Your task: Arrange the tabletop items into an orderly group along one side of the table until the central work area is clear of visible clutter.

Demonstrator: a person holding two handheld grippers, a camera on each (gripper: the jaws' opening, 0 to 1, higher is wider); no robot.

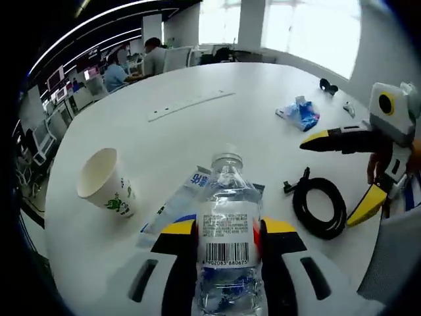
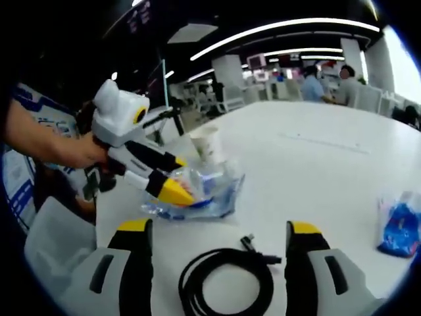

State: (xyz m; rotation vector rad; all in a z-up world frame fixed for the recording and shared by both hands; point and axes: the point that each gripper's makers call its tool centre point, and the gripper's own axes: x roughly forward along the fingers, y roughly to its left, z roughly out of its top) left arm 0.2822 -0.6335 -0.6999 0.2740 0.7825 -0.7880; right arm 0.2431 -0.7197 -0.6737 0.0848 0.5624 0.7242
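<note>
My left gripper [image 1: 227, 236] clamps the clear water bottle [image 1: 227, 217], a paper cup [image 1: 105, 181] tilted to its left, my right gripper [image 2: 220, 240] spread wide over the black cable coil [image 2: 227, 283] on the white table [image 1: 164, 141].

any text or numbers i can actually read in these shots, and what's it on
"902083 880675", roughly, under the barcode on the water bottle label; the digits are small, so I may have some wrong.
Fine print above that barcode: too small to read.
Blue characters on the plastic wrapper beside the bottle: blurred, unreadable.
Green print on the paper cup: a graphic, no legible words.
Blue packet: unreadable.
</note>
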